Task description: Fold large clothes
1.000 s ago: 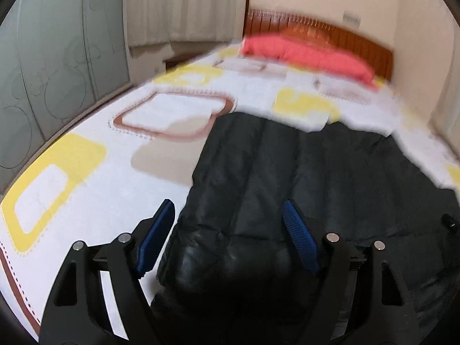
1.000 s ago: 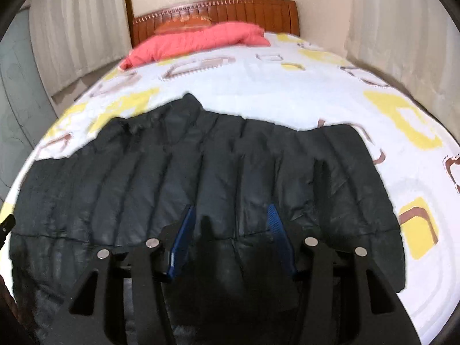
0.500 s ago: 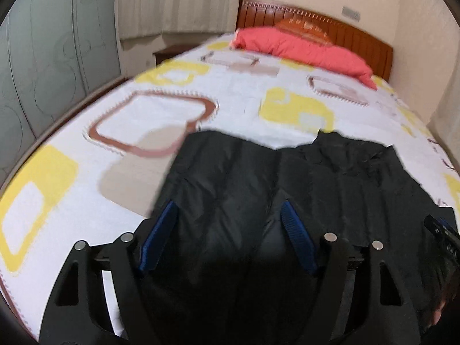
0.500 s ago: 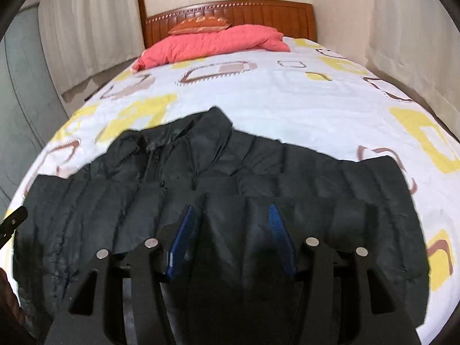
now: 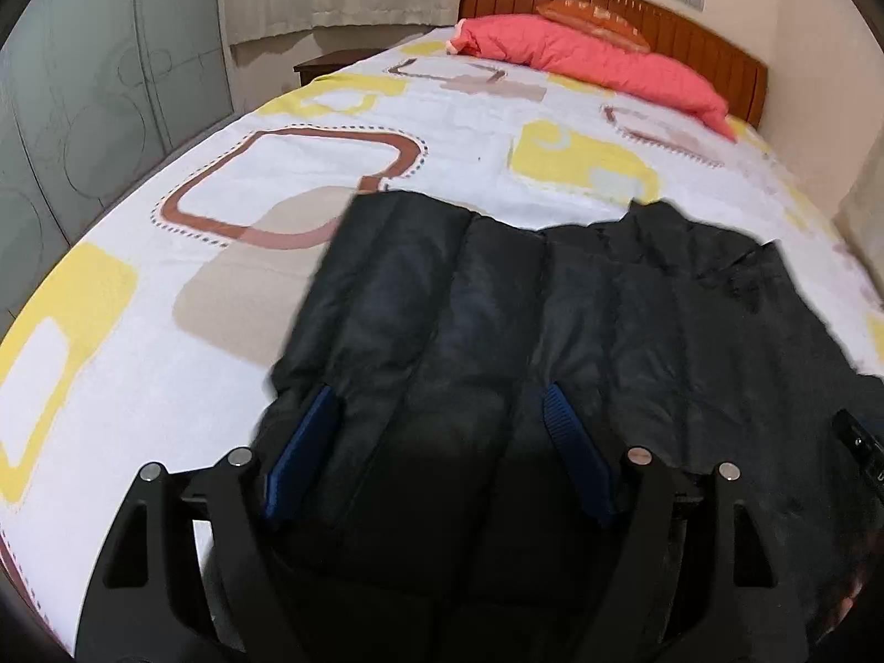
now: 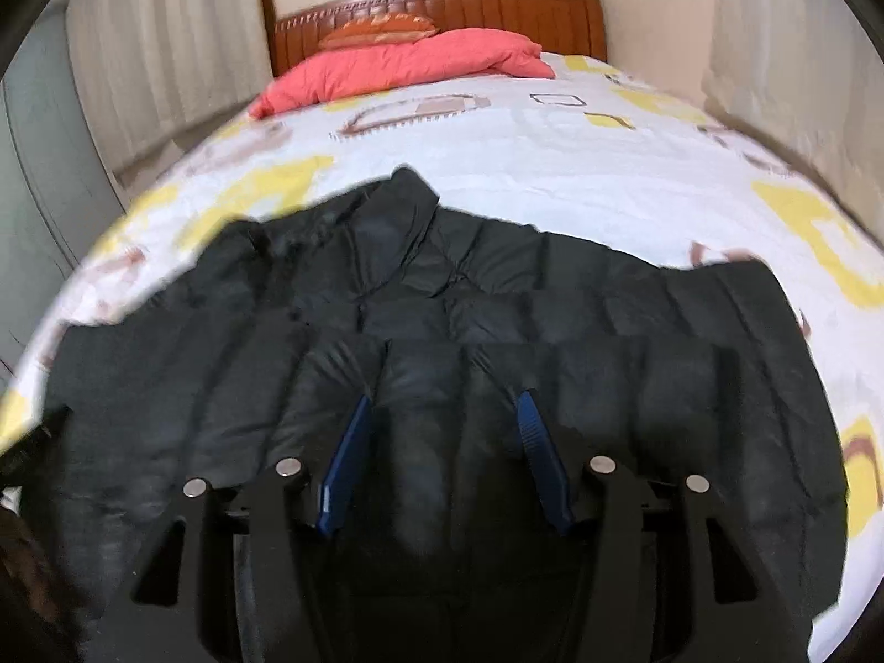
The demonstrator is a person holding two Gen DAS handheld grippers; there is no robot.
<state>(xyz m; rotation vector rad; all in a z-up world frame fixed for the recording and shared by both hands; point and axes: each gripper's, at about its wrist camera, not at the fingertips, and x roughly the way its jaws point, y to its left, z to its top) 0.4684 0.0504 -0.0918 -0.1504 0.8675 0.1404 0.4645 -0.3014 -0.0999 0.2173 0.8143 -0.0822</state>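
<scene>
A black quilted puffer jacket [image 5: 552, 320] lies spread on the bed, collar pointing toward the headboard. It also shows in the right wrist view [image 6: 442, 309], with its lower part folded up over the body. My left gripper [image 5: 439, 403] is open, its blue pads over the jacket's near left part, holding nothing. My right gripper [image 6: 442, 403] is open over the jacket's near middle, holding nothing. The tip of the right gripper [image 5: 862, 453] shows at the right edge of the left wrist view.
The bed [image 5: 331, 166] has a white sheet with yellow and brown squares. A red quilt [image 6: 403, 66] and an orange pillow [image 6: 375, 30] lie by the wooden headboard [image 6: 497, 3]. Curtains and a glass wardrobe [image 5: 83, 83] stand on the left.
Both grippers pulled back and rose a little over the jacket. The jacket's hem now lies folded up over its body, and the collar shows. Both grippers stayed open.
</scene>
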